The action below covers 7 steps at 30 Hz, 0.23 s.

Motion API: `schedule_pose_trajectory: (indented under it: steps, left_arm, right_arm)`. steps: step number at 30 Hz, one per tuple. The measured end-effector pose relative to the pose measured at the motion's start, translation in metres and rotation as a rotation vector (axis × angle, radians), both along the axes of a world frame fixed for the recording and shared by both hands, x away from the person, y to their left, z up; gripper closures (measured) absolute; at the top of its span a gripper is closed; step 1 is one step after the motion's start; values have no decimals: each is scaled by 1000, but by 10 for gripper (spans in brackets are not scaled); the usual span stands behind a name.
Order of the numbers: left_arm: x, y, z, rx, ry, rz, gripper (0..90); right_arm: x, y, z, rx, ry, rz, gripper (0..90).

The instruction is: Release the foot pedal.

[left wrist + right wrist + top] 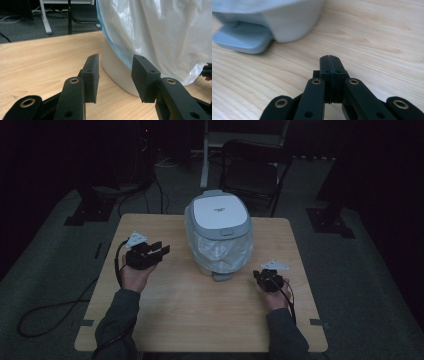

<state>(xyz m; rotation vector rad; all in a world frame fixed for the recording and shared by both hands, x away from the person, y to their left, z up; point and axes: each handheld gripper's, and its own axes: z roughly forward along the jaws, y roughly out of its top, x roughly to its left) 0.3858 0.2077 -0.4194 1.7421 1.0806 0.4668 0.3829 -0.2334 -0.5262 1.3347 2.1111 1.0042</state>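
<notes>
A small white pedal bin (218,232) with a grey-rimmed shut lid (220,212) stands at the middle back of the wooden table (200,315). A clear plastic bag (160,32) hangs over its sides. My left gripper (161,248) is held left of the bin, open, with nothing between its jaws. In the left gripper view, that gripper (115,66) points at the bin's white lower body (117,72). My right gripper (261,274) sits low at the bin's front right, shut and empty. In the right gripper view, its jaws (329,60) meet just short of the grey pedal (242,37).
A dark folding chair (252,170) stands behind the table on the grey floor. A black cable (50,312) loops on the floor at the left. Dark stand bases (330,220) flank the table at the back. Bare wood lies in front of the bin.
</notes>
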Motion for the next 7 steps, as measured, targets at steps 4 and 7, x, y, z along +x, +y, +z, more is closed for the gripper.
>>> schedule_pose_trajectory:
  steps: [4,7]
  left_arm:
    - [-2,1,-6,-1,13,1,588]
    - [-3,2,-12,-4,23,3,588]
  right_arm:
    - [2,-10,-3,2,12,-33,857]
    - [6,-20,-7,10,30,-75,738]
